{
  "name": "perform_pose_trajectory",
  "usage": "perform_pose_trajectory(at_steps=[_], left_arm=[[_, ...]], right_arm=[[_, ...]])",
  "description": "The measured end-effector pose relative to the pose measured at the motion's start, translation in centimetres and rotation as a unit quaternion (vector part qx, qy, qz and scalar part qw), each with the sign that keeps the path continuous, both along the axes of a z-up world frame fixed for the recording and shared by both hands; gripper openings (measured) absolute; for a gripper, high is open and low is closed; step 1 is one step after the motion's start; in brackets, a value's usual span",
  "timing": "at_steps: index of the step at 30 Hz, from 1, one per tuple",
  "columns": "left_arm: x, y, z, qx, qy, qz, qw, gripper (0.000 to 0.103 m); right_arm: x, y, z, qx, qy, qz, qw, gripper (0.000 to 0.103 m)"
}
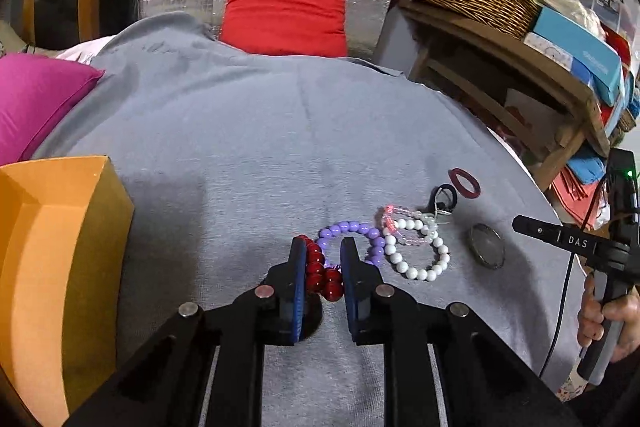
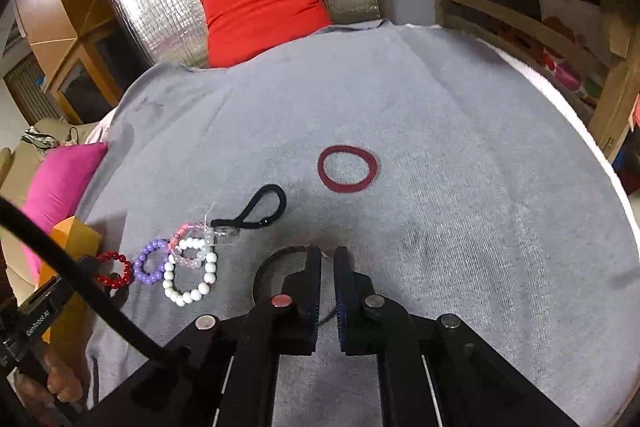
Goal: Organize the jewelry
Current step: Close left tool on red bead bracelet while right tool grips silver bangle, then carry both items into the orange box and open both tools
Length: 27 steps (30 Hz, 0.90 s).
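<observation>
Left gripper (image 1: 323, 251) straddles the red bead bracelet (image 1: 320, 273), fingers on either side of part of the bead loop, a gap showing at the right pad; can't tell if it's clamped or just around it. Red bracelet sits on the grey cloth (image 1: 248, 131), touching the purple bead bracelet (image 1: 356, 239) just behind it. White bead bracelet (image 1: 416, 251) right of the purple one, overlapped by a clear pink bead bracelet (image 1: 404, 223). Round metal lid (image 1: 486, 245) right of the white bracelet. Right gripper (image 2: 327, 255) fingers nearly together, nothing clearly held, at that lid's rim. Black hair tie (image 2: 260, 209) behind the clear bracelet, maroon hair tie (image 2: 347, 169) farther back. Orange box (image 1: 52, 247) left of the red bracelet.
</observation>
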State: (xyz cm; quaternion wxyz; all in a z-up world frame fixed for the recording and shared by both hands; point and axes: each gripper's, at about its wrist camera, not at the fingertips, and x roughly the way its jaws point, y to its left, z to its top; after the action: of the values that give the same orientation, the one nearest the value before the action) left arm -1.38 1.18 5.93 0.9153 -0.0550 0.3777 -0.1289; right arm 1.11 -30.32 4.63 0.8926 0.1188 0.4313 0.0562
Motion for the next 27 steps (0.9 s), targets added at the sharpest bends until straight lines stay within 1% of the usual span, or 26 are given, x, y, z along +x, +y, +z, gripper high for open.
perform_pose_trajectory(at_steps=[2,3,4,5,6,9,12,14,15,16,17,19,22,25,27], left_arm=[[-0.2,-0.2,0.0,0.002,-0.001,-0.006,1.0,0.018],[-0.4,-0.4,0.1,0.004,-0.002,-0.007,1.0,0.018],[-0.5,-0.4,0.2,0.005,-0.003,-0.008,0.9999,0.018],[-0.6,-0.4,0.2,0.005,-0.004,-0.008,0.9999,0.018],[-0.7,-0.4,0.2,0.005,-0.004,-0.008,0.9999,0.018],[-1.0,-0.2,0.4,0.005,-0.007,-0.006,0.9999,0.018],[-1.4,0.1,0.9,0.0,-0.01,-0.004,0.9999,0.018],[-2.0,0.3,1.6,-0.004,-0.019,-0.006,0.9998,0.018],[-2.3,0.4,1.9,-0.006,-0.022,-0.007,0.9997,0.018],[-2.7,0.5,2.3,-0.009,-0.027,-0.008,0.9996,0.018],[-3.1,0.7,2.7,-0.012,-0.031,-0.008,0.9994,0.018],[-3.9,1.2,3.6,-0.021,-0.042,-0.008,0.9988,0.018],[-5.4,2.4,5.3,-0.041,-0.063,-0.002,0.9972,0.018],[-6.9,4.2,7.2,-0.051,-0.093,0.02,0.9942,0.018],[-7.8,5.9,8.3,-0.055,-0.111,0.045,0.9912,0.018]], right_arm=[[-0.1,-0.1,-0.2,0.004,0.006,0.004,1.0,0.011],[0.1,0.0,-0.4,0.006,0.015,0.011,1.0,0.025],[0.0,0.2,-0.5,0.008,0.022,0.019,1.0,0.036],[-0.1,0.4,-0.7,0.005,0.024,0.023,0.999,0.064],[-0.1,0.9,-0.8,-0.005,0.024,0.027,0.999,0.08],[-0.4,2.6,-1.0,-0.039,0.007,0.055,0.998,0.08],[0.1,4.4,-2.1,-0.066,0.022,0.072,0.995,0.08],[0.4,5.3,-3.1,-0.091,0.032,0.07,0.993,0.08],[0.7,5.7,-3.7,-0.119,0.036,0.061,0.99,0.078],[0.7,6.0,-3.8,-0.132,0.027,0.06,0.989,0.068],[0.7,6.1,-3.6,-0.13,0.022,0.06,0.99,0.064],[0.9,5.7,-3.4,-0.116,0.022,0.047,0.992,0.063],[1.0,5.7,-3.4,-0.121,0.021,0.036,0.992,0.063],[0.8,5.3,-2.2,-0.121,0.005,0.024,0.992,0.063],[0.2,4.9,-1.0,-0.103,-0.014,0.009,0.995,0.063]])
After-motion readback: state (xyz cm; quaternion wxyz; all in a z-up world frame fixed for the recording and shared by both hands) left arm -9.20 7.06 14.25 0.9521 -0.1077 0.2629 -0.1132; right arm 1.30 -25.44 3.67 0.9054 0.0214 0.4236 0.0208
